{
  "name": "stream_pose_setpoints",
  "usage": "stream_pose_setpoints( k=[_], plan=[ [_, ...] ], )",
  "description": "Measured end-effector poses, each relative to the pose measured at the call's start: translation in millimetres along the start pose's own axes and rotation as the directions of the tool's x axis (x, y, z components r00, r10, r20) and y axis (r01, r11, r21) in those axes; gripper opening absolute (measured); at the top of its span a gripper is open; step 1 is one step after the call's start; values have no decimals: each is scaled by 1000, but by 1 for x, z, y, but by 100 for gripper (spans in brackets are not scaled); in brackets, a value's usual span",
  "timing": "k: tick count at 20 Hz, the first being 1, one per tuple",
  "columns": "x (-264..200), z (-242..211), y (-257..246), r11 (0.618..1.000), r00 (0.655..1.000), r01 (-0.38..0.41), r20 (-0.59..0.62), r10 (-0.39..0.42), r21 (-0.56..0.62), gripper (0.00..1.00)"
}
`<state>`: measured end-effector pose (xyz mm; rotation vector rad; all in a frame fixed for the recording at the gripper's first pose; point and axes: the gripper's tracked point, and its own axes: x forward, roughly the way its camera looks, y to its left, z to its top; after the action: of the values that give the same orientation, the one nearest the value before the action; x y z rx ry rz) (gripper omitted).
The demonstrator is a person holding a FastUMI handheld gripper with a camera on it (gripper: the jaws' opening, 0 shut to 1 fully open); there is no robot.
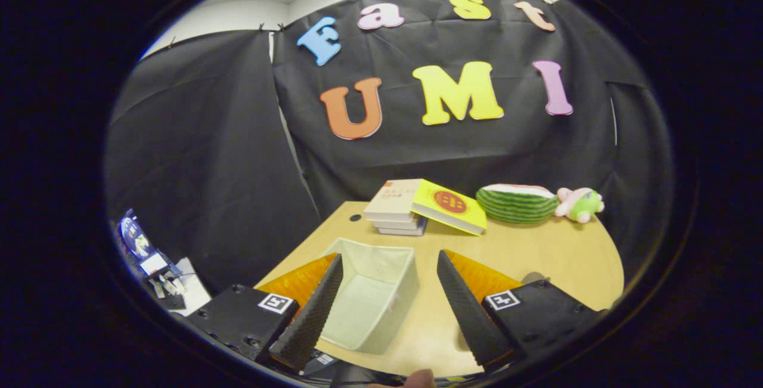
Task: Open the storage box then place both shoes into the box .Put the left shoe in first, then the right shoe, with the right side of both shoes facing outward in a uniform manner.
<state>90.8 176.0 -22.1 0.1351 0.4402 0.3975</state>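
Observation:
An open, pale storage box (390,275) sits on the wooden table (536,251), its inside bare. My gripper (390,269) hovers above it, tilted, with the two fingers (316,310) spread wide apart and nothing between them. The box lies between and just below the fingers. A fingertip of the person's hand (420,379) shows at the near edge.
A stack of books (396,209) with a yellow book (450,206) leaning on it stands at the table's far side. A watermelon plush (517,203) and a pink-and-green toy (579,204) lie to the right of them. Small items (152,263) sit off the table's left.

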Motion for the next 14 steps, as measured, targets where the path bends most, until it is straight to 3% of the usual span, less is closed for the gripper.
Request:
stream_pose_setpoints(
  k=[7,14],
  plan=[
    [-10,-41,-77,995,984,103,-144,-101,5,100],
    [9,-106,-121,990,927,139,-351,-132,-4,100]
  ],
)
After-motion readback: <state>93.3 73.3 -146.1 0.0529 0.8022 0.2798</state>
